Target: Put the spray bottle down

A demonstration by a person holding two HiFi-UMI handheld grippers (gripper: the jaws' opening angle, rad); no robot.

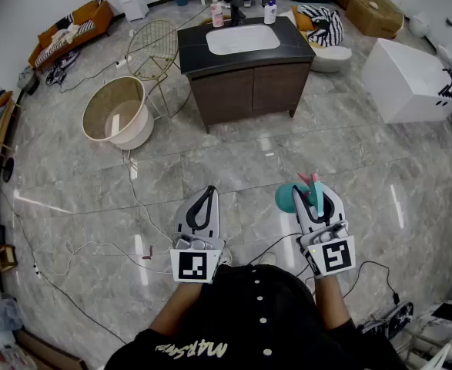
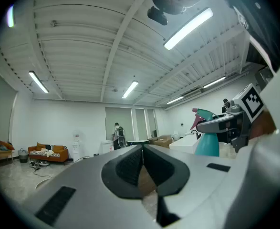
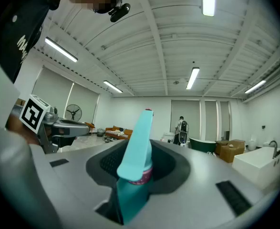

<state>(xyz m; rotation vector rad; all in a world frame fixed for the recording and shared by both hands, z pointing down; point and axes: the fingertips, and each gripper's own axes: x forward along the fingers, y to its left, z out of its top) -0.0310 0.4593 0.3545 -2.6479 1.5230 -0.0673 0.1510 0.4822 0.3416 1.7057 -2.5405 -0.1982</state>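
Spray bottle in mid-air: the right gripper (image 1: 316, 200) stood clamped on the neck of a teal spray bottle (image 1: 288, 199), just under its trigger head, holding it upright above the marble floor (image 1: 303, 153). The left gripper (image 1: 202, 204), jaws together and empty, hung level beside it. The plastic bottle looked light and stiff but smooth-sided, so likely to slip if gripped lower; the neck seemed the surest hold. Ahead stood a dark vanity (image 1: 245, 83) with a white basin (image 1: 242, 38), a pink bottle (image 1: 217, 13) and a white bottle (image 1: 269, 11) at its back edge. A round tub (image 1: 118, 114), a wire stool (image 1: 153, 43) and loose cables (image 1: 137, 199) lay to the left of the way there, a white cabinet (image 1: 407, 79) to the right
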